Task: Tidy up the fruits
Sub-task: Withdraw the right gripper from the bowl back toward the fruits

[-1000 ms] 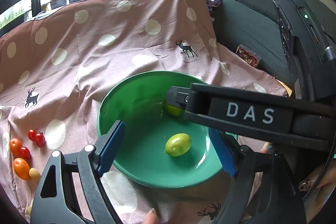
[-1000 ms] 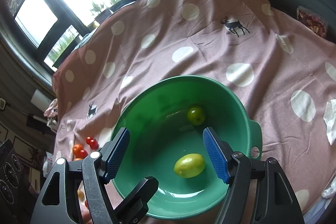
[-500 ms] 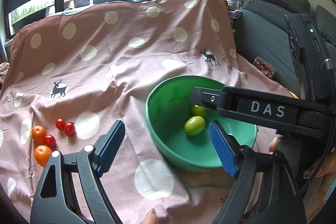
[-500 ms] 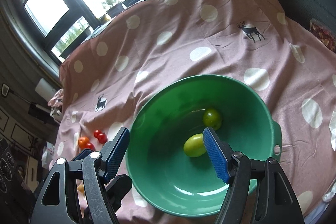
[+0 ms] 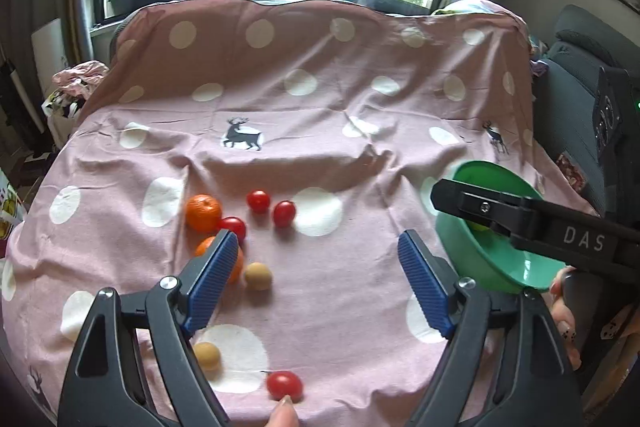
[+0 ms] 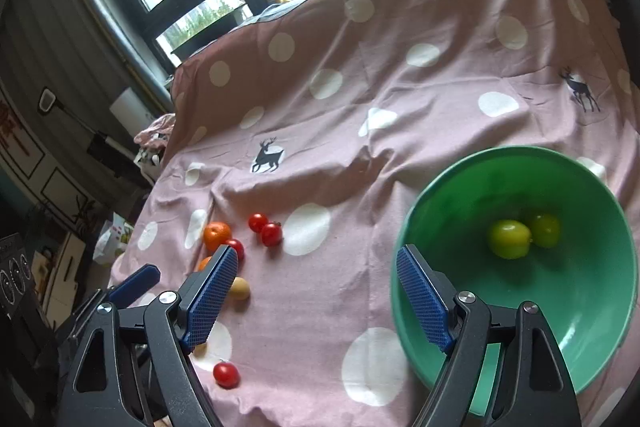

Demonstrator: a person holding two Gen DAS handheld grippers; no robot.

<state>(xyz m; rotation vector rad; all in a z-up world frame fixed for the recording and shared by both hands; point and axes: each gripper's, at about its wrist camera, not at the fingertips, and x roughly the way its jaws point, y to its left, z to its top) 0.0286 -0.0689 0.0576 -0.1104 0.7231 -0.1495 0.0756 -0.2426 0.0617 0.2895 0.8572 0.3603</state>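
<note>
A green bowl (image 6: 592, 311) holds two green fruits (image 6: 509, 238); it also shows at the right of the left wrist view (image 5: 472, 251). On the pink dotted cloth lie several red cherry tomatoes (image 5: 283, 213), two oranges (image 5: 203, 211) and two tan round fruits (image 5: 258, 275). My left gripper (image 5: 320, 283) is open and empty above the loose fruits. My right gripper (image 6: 316, 301) is open and empty at the bowl's left rim. In the left wrist view, the right gripper's finger (image 5: 520, 215) crosses the bowl.
The pink cloth (image 5: 320, 107) covers a raised surface, rising at the back towards the windows. A grey sofa (image 5: 580, 67) stands to the right. Clutter lies on the floor at the left (image 5: 76, 95).
Both grippers have swung left, away from the bowl. The loose tomatoes and oranges now lie in front of the left gripper. Both stay open and empty.
</note>
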